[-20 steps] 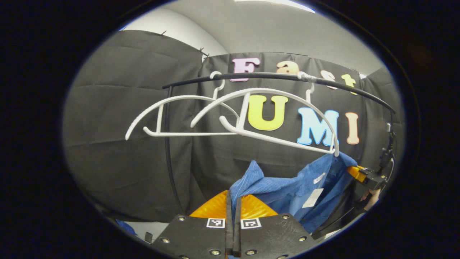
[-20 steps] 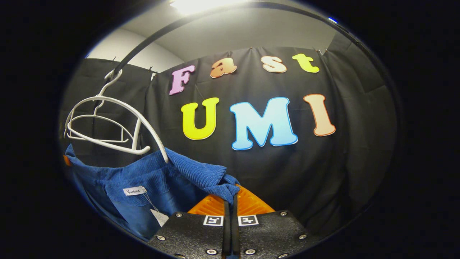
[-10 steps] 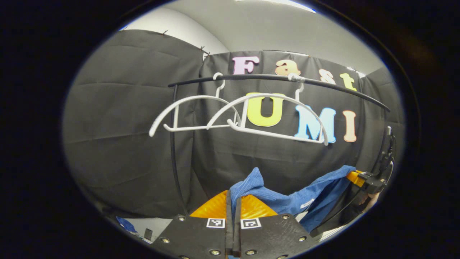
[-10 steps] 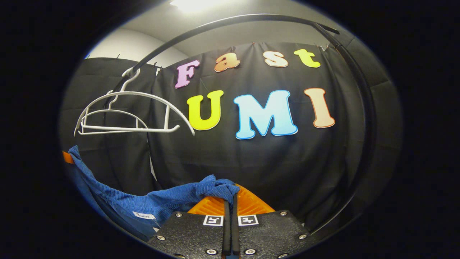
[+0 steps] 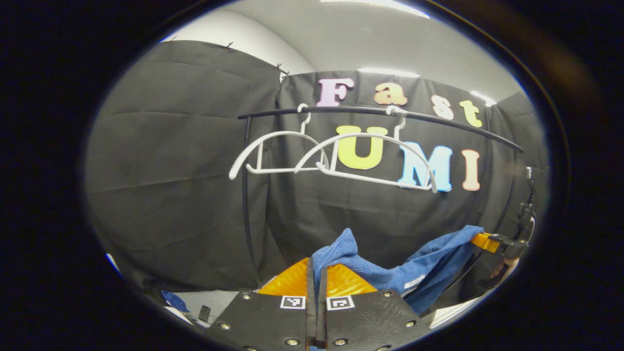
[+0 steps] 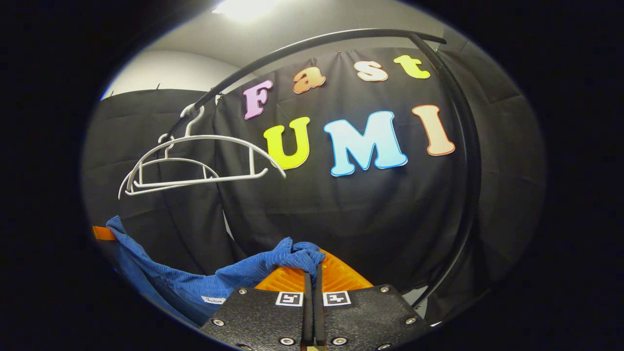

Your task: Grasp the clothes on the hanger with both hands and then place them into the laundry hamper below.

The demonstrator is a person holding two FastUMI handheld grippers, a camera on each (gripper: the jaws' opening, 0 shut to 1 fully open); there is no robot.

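Both grippers' fingers pinch the blue garment (image 5: 390,273); lower it evenly, keeping clear of the hangers (image 5: 336,158)

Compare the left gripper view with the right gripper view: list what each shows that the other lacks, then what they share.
Left gripper view alone: the left gripper shut on the blue garment, the rack's left post, and a blue scrap low left.

Right gripper view alone: the right gripper shut on the garment's other end, and the rack's right post.

Shared: the garment slung between the two grippers, two bare white hangers and the black rail.
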